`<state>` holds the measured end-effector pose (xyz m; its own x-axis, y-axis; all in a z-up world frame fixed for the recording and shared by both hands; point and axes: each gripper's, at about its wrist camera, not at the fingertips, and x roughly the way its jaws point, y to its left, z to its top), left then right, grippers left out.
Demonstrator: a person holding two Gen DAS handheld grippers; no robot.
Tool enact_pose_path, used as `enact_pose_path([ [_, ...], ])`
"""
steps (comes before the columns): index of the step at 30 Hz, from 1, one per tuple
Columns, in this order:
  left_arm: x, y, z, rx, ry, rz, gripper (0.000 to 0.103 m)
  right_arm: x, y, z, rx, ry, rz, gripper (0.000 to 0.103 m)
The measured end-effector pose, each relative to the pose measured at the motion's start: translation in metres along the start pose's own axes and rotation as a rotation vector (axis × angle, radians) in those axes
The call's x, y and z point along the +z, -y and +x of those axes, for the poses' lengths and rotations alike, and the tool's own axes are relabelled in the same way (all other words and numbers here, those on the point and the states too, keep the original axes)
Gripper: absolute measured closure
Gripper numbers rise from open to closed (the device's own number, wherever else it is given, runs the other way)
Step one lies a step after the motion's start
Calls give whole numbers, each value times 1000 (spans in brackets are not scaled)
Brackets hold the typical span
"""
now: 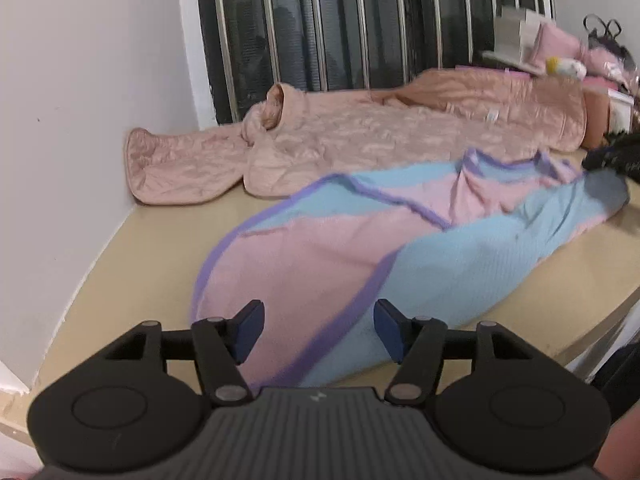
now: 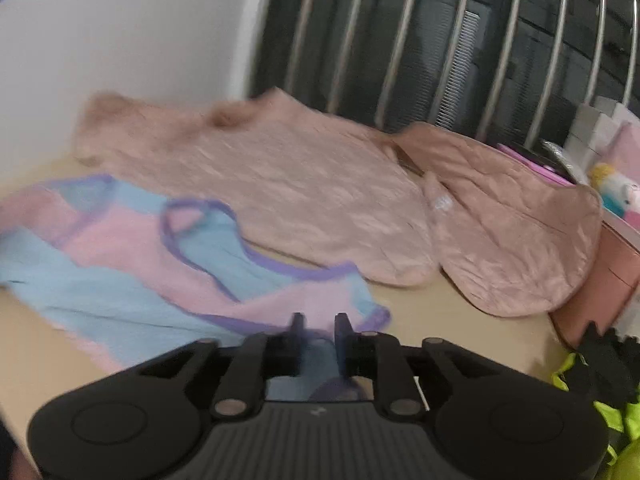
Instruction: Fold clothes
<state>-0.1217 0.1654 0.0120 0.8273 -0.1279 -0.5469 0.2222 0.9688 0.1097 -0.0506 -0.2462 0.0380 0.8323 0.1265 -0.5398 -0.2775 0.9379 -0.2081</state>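
A pink and light-blue top with purple trim point(image 1: 360, 248) lies crumpled on the beige table point(image 1: 152, 248). My left gripper point(image 1: 318, 328) is open, its blue pads point(image 1: 250, 330) just above the top's near end, holding nothing. In the right wrist view the same top point(image 2: 160, 264) lies spread to the left. My right gripper point(image 2: 319, 330) has its jaws close together over the top's purple-trimmed edge, with cloth showing between them. The right gripper shows as a dark shape point(image 1: 612, 156) at the top's far end in the left wrist view.
A quilted pink jacket point(image 1: 360, 136) lies along the back of the table under a barred window point(image 1: 360, 20); it also shows in the right wrist view point(image 2: 320, 184). Boxes and a soft toy point(image 1: 564, 66) crowd the right end. A white wall point(image 1: 80, 100) bounds the left. Neon-green fabric point(image 2: 616, 408) lies at the right.
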Motion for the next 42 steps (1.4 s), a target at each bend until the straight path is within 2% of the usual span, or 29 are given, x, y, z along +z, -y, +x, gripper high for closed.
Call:
enact_pose_path([
  [1,-2,-1,0,-8,8,-19,43,-1,-2,-2,-19,18,7,64],
  [2,-3,-3,0,-24,10,-32,48,-4,-2,-9,-29,37,16,56],
  [3,-3,-4,0,-38,13,-41,69,-7,-1,-15,-37,51,25,51],
  [4,-3,-4,0,-36,15,-37,96,-11,-1,-22,-48,56,39,51],
  [5,-3,-5,-1,-34,17,-31,100,-16,1,-29,-45,48,65,51],
  [7,-1,-7,-2,-22,26,-12,101,-27,6,-40,-15,21,129,51],
  [11,10,-16,-4,2,44,-28,101,-46,16,-45,34,-21,241,53],
  [12,13,-18,-3,12,45,-35,100,-49,17,-41,47,-32,261,58],
  [13,16,-20,-2,21,45,-43,94,-52,17,-38,61,-43,278,73],
  [14,19,-21,-2,31,45,-50,90,-55,18,-35,75,-54,294,79],
  [16,20,-21,-1,65,40,-39,56,-58,15,-34,86,-48,295,87],
  [17,18,-19,-2,81,36,-20,53,-56,12,-32,81,-48,286,88],
  [20,6,-19,-6,84,22,-18,53,-55,11,-34,81,-44,282,95],
  [21,2,-20,-7,78,16,-25,56,-56,12,-35,77,-43,286,97],
  [22,-2,-21,-8,71,9,-29,62,-55,14,-35,74,-49,291,98],
  [24,-7,-23,-9,68,6,-38,70,-54,17,-34,67,-63,296,98],
  [32,-12,-19,-14,43,5,-56,71,-53,13,-42,-47,-110,239,98],
  [35,-12,-17,-15,44,7,-58,68,-58,16,-49,-83,-121,241,98],
  [38,0,-21,-22,63,15,-112,65,-58,18,-58,-97,-101,248,89],
  [40,19,-28,-31,32,56,-208,58,-53,19,-71,-117,-68,241,67],
  [42,39,-35,-38,-1,95,-307,54,-45,20,-84,-114,-18,244,59],
])
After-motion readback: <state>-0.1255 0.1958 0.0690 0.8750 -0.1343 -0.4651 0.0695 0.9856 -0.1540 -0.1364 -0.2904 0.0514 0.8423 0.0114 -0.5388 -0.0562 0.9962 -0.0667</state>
